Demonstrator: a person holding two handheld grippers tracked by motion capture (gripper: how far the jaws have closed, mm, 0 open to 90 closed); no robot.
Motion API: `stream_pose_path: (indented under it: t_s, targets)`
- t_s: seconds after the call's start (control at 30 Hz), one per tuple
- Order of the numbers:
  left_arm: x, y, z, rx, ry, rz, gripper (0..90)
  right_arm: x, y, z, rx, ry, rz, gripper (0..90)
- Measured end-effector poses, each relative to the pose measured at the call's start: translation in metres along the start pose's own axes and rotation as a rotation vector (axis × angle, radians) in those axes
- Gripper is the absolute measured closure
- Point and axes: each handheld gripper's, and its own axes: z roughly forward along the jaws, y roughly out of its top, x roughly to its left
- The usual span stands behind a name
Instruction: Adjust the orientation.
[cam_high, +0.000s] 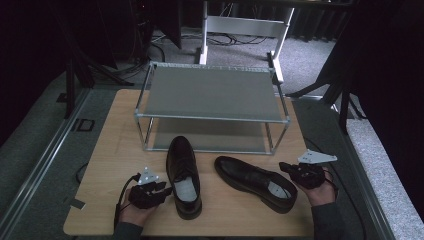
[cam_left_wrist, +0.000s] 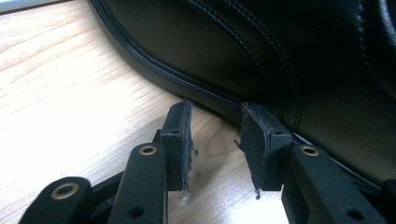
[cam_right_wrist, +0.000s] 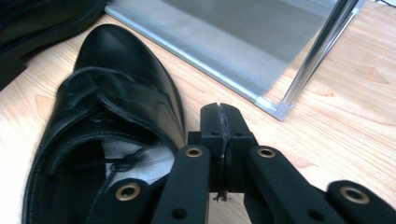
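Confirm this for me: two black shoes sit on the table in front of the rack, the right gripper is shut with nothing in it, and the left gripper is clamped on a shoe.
Not quite. The left gripper is not clamped on the shoe: the left gripper view shows its jaws apart beside the sole, bare table between them. The rest stands: both shoes lie before the rack, and the right gripper is shut, empty.

I'm seeing both forearms coming in from 6 o'clock. Left hand (cam_high: 131, 212) is sitting palm-down, its left gripper (cam_high: 162, 190) pointing toward 3 o'clock; jaws are standing apart w/ nothing pinched btwn the pads (cam_left_wrist: 180, 140). Right hand (cam_high: 320, 192) is holding the right gripper (cam_high: 285, 166) aimed approx 10 o'clock, jaws pressing together, pads meeting, gripping nothing.
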Motion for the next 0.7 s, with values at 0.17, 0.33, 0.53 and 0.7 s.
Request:
stream_pose_path:
  t_s: [0.17,0.33,0.53,0.7]
  targets:
    - [0.001,0.001,-0.001,-0.005,0.021,-0.004,61.2,0.003,-0.001,-0.004,0.0,0.031,-0.027,75.2]
    - [0.007,0.003,-0.002,-0.024,0.043,-0.025,60.4,0.012,-0.006,-0.005,0.041,0.081,-0.105,65.5]
    - [0.013,0.006,0.001,-0.031,0.057,-0.048,59.7,0.014,-0.009,-0.005,0.073,0.088,-0.129,61.9]
    - [0.014,0.011,0.004,-0.038,0.075,-0.063,59.6,0.013,-0.006,-0.005,0.125,0.081,-0.187,58.2]
